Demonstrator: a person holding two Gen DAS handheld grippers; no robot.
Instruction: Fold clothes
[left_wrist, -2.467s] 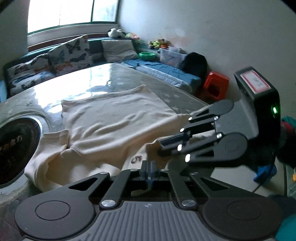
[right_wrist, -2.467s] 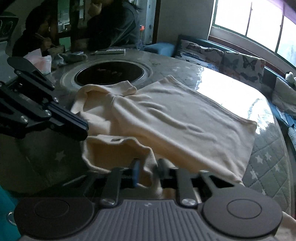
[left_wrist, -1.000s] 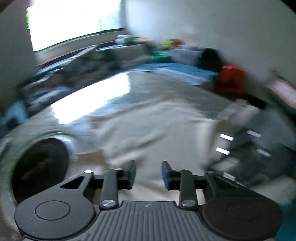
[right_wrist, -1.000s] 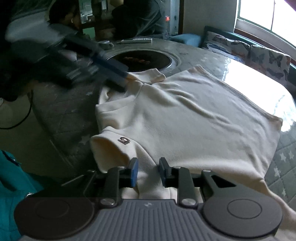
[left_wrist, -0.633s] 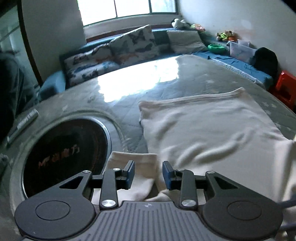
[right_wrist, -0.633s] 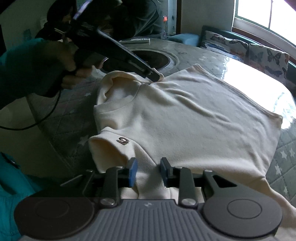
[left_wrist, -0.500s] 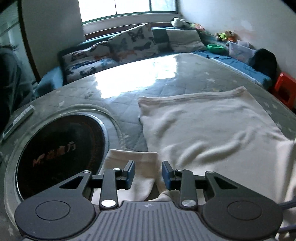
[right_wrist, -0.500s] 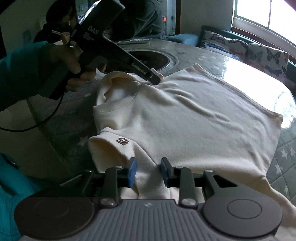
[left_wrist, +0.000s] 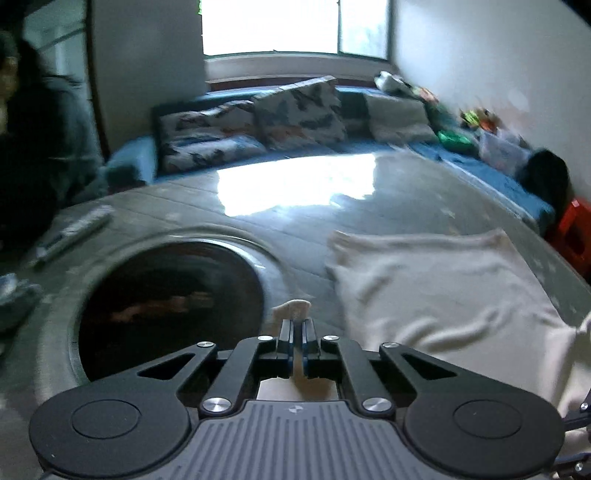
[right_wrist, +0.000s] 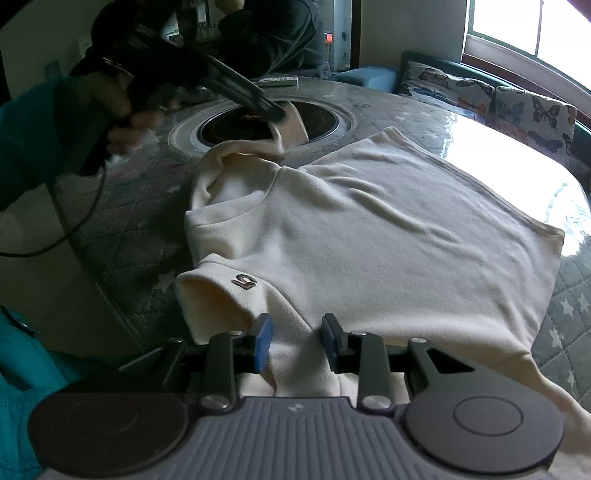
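A cream sweatshirt (right_wrist: 369, 236) lies spread on the round quilted table (right_wrist: 147, 206), body toward the window; it also shows in the left wrist view (left_wrist: 443, 295). My left gripper (left_wrist: 298, 328) is shut on the far sleeve's cuff (left_wrist: 291, 310) and holds it lifted over the table; in the right wrist view it (right_wrist: 277, 114) pulls that sleeve (right_wrist: 288, 127) up by the dark round inset. My right gripper (right_wrist: 296, 341) is open, its jaws either side of a fold of the near sleeve (right_wrist: 295, 354), next to a small logo (right_wrist: 243, 282).
A dark round inset (left_wrist: 170, 306) sits in the table's middle. A remote (left_wrist: 70, 230) lies at the far left edge. People sit beyond the table (right_wrist: 273, 33). A sofa with butterfly cushions (left_wrist: 295, 110) runs along the window wall. A red stool (left_wrist: 574, 232) stands on the right.
My left gripper has shut on the far sleeve's cuff and lifted it off the table toward the inset. My right gripper stays open at the near sleeve.
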